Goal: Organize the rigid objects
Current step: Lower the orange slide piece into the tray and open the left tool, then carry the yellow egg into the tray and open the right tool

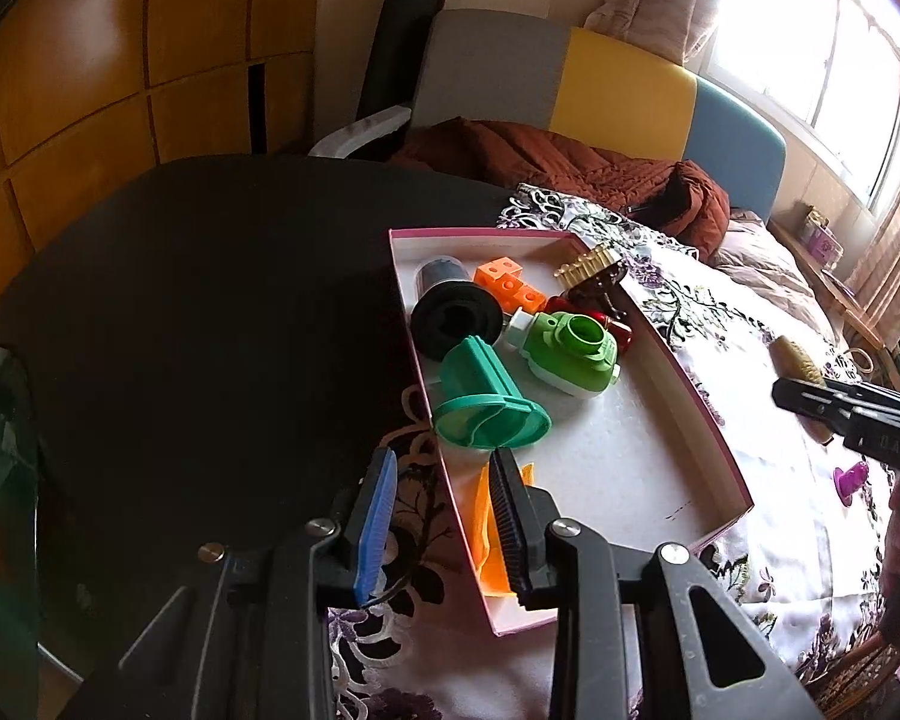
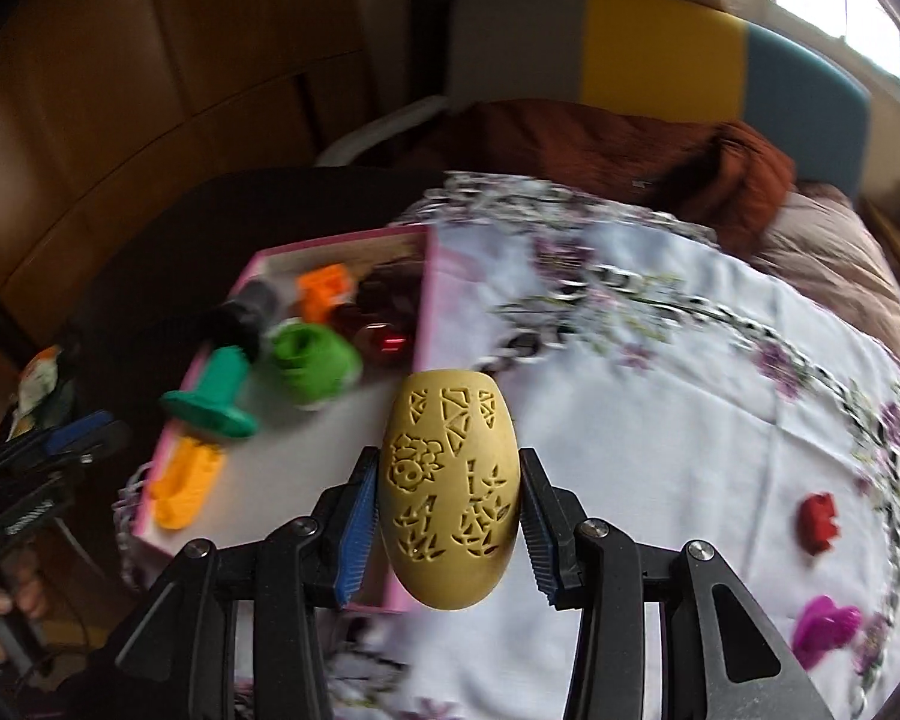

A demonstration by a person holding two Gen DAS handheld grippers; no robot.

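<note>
The right gripper (image 2: pixel 448 516) clamps a carved yellow egg (image 2: pixel 448 495) upright between its pads, above the near edge of the pink-rimmed box (image 2: pixel 426 276); the left gripper (image 1: pixel 444 531) stands nearly closed and empty, straddling that box's wall beside the teal stamp (image 1: pixel 486 399).

Your right gripper (image 2: pixel 449 525) clamps a matt yellow egg (image 2: pixel 449 492) that looks like plastic, its shell rough with carved cut-outs. The pink-edged box (image 1: pixel 690 402) looks like smooth paperboard, holding glossy plastic pieces: a green toy camera (image 1: pixel 570 354) and a teal lid (image 1: pixel 489 402). Beneath lies a printed cloth (image 2: pixel 660 420), soft and matt, over the dark table (image 1: pixel 210 300) edge.
</note>
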